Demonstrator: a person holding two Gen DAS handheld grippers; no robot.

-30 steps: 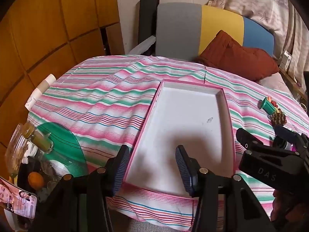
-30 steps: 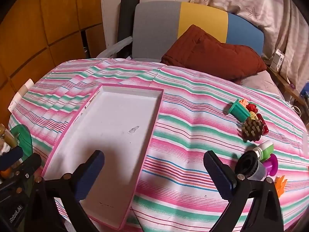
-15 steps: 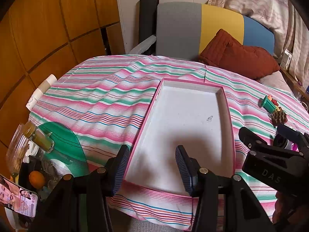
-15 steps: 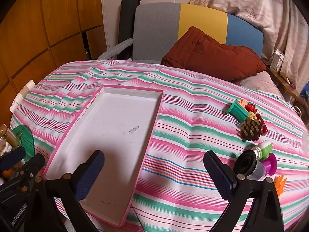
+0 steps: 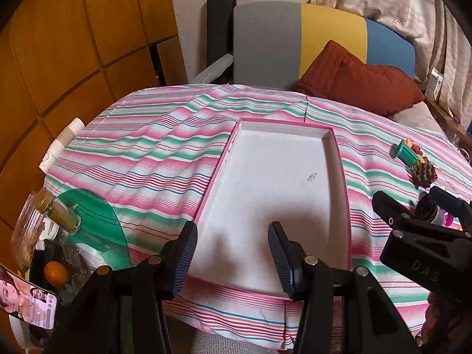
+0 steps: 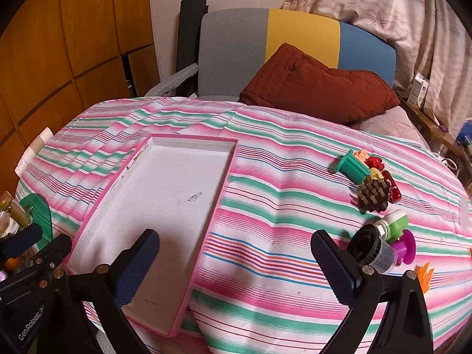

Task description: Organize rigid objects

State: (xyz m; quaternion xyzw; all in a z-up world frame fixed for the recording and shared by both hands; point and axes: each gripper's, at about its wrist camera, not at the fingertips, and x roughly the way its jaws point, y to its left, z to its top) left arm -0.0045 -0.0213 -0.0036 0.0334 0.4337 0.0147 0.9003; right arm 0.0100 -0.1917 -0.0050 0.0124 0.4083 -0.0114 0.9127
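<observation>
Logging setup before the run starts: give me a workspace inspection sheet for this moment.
Surface: striped cloth, rumpled.
Job's things: pink-rimmed tray empty; green toy cup on its side, brown spiky toy, red pieces, black cylinder, green-capped piece, purple piece clustered right of the tray.
Clutter: jars, orange fruit, phone, beyond the cloth's left edge.
Grippers: left tongs open over the tray's near end; right tongs open, empty.
Cables: nothing seen.
Surroundings: chair, rust cushion, wooden panels, curtain.
</observation>
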